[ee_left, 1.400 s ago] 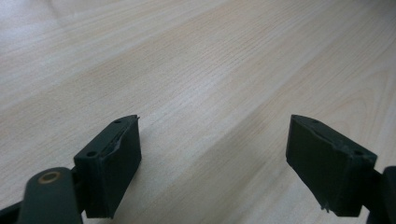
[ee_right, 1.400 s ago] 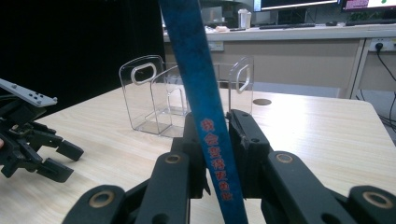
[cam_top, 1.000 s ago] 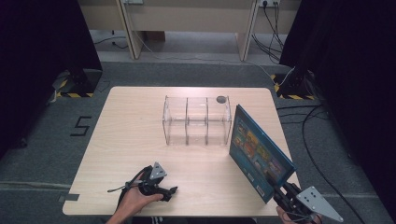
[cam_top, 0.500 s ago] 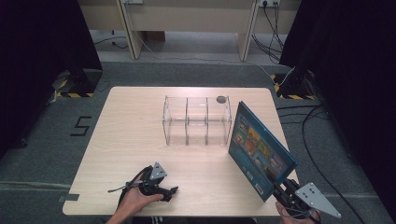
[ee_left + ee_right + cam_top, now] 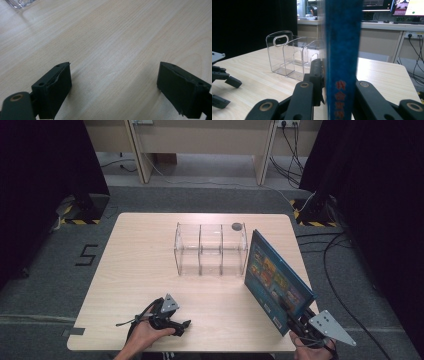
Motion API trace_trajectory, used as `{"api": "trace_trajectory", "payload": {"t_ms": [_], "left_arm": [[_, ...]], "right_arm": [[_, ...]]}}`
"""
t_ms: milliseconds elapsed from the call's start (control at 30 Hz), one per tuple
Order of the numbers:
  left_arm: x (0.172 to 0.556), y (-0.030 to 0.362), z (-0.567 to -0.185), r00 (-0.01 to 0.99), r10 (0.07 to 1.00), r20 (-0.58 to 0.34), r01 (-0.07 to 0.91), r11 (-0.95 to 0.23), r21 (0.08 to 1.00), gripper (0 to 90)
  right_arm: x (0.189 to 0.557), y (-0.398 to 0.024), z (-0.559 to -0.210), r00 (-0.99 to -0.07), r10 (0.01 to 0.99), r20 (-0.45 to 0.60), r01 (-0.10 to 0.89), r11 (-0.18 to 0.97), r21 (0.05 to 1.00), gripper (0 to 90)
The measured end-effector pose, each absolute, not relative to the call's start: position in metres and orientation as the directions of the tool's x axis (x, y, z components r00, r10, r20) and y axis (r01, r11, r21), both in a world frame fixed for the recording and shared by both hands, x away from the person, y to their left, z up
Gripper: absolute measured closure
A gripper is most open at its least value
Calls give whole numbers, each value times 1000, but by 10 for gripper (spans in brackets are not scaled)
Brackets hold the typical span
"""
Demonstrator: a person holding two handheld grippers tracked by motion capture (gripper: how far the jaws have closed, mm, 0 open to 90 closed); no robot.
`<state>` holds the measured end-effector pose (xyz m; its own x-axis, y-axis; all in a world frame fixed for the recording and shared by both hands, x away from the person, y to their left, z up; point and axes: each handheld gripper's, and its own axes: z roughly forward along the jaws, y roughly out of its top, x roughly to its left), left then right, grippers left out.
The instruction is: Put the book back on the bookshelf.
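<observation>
From the high view, the right claw (image 5: 295,322) sits at the near right corner of the counter (image 5: 140,255), clenched on the lower edge of a blue book (image 5: 274,279). The book stands up on edge, tilted, its cover facing the camera and its far corner just beside the right end of a clear three-bay rack (image 5: 211,249); whether they touch cannot be told. A small dark round thing (image 5: 236,226) lies just behind the rack. The left claw (image 5: 181,326) rests low at the near edge of the counter, well apart from book and rack.

The right claw view gives what the high view cannot: the book's spine (image 5: 342,57) seen head-on, rising upright between the two black jaws, which press on either side of it. Red characters run down the lower spine. Beyond it the rack (image 5: 287,53) shows its end wall with an oval handle cut-out, and the left claw (image 5: 222,91) appears at the far left edge, fingers spread.

The left claw view (image 5: 113,82) looks down on bare pale wood grain, jaws standing wide and released with nothing between them; a corner of the rack (image 5: 20,3) peeks in at the top left.

The book itself is thin and hard-covered, deep blue with a mottled surface, and its front carries a grid of small bright, multicoloured pictures above a pale label near the bottom edge.
</observation>
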<state>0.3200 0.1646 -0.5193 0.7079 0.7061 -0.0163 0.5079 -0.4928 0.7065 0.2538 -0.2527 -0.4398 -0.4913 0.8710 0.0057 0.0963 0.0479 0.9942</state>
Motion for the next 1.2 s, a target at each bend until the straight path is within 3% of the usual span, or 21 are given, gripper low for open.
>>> {"api": "trace_trajectory", "payload": {"t_ms": [667, 1200], "left_arm": [[320, 164, -520, 714, 700, -16, 503, -496, 708, 113], [320, 163, -520, 717, 696, -16, 500, -499, 707, 114]], "right_arm": [[275, -250, -441, -502, 863, 60, 94, -14, 995, 772], [273, -248, -437, -509, 861, 10, 74, 32, 997, 824]]}}
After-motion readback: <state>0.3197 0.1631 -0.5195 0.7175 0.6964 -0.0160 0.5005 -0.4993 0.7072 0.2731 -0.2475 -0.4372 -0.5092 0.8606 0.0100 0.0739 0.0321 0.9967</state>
